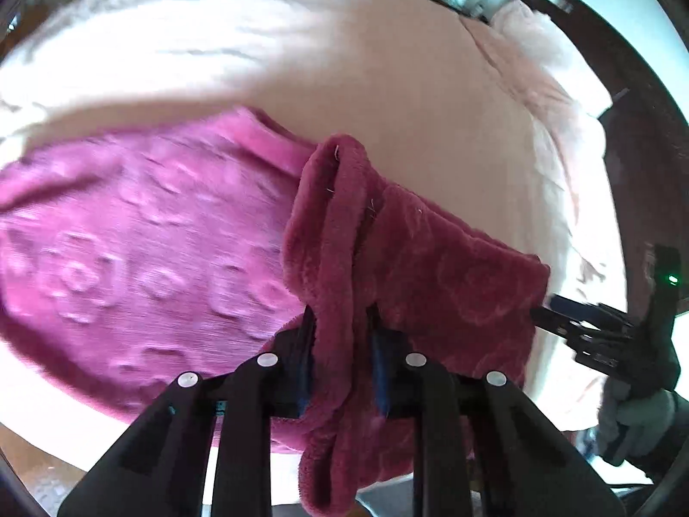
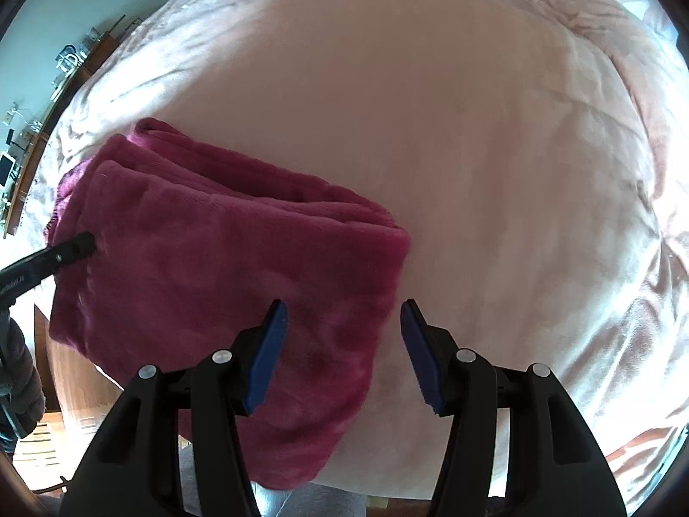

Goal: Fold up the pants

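The pants are magenta fleece (image 2: 224, 267), folded into a thick stack on the pale pink bedspread (image 2: 473, 151). In the left wrist view my left gripper (image 1: 340, 323) is shut on a bunched edge of the pants (image 1: 336, 224) and holds it up; an embossed flat part of them (image 1: 129, 250) lies to the left. The left gripper also shows in the right wrist view (image 2: 82, 245) at the stack's left edge. My right gripper (image 2: 342, 331) is open and empty, its jaws wide apart over the stack's near right corner. It also shows in the left wrist view (image 1: 555, 310) beside the fabric's right edge.
The bedspread (image 1: 387, 86) covers the bed, with wrinkles to the right. A shelf with small items (image 2: 64, 73) stands along the wall at far left. Wooden floor (image 2: 73, 379) shows below the bed's near edge. Dark furniture (image 1: 624, 86) stands at right.
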`<state>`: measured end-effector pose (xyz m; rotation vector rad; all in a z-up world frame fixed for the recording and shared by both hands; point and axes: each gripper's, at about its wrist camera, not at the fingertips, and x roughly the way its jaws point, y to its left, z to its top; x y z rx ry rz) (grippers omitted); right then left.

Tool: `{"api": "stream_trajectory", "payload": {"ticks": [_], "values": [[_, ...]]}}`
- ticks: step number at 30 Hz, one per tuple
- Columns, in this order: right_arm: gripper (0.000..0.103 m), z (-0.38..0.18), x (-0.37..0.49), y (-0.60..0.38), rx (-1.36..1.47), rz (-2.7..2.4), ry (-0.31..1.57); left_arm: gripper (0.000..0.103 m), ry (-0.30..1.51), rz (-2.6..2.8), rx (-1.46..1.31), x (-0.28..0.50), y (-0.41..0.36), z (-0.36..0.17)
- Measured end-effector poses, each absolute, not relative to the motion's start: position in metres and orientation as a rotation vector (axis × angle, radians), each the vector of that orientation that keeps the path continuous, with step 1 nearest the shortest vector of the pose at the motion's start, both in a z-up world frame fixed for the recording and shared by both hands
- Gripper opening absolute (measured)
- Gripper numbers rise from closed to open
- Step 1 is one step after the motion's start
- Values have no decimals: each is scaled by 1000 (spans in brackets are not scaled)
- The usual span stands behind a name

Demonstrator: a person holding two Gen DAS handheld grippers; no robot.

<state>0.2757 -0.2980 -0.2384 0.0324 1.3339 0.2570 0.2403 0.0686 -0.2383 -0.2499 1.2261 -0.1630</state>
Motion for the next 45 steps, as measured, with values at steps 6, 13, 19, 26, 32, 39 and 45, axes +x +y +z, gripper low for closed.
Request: {"api": "stream_trajectory", "payload": {"ticks": [6,13,19,26,32,39,45], "values": [[56,-220,276,-273,17,315,1275,30,1300,-42,-287,242,103,-273],[56,-235,294,-222,-45,440,1269,48,1282,-12,-309,244,104,-267],[54,-293,325,-225,-128,330,1335,48,1269,0,-302,219,117,-247],[55,-284,318,-218,-133,325,1338,48,1371,32,-259,211,113,-283],[56,-239,297,-209,-83,393,1270,59,1399,75,-293,217,121,-300],[56,-264,261,-186,-179,461,1356,58,1312,90,-371,199,168,-260],[60,-287,258,-172,-201,368,1423,58,1282,181,-418,183,246,-245]]}}
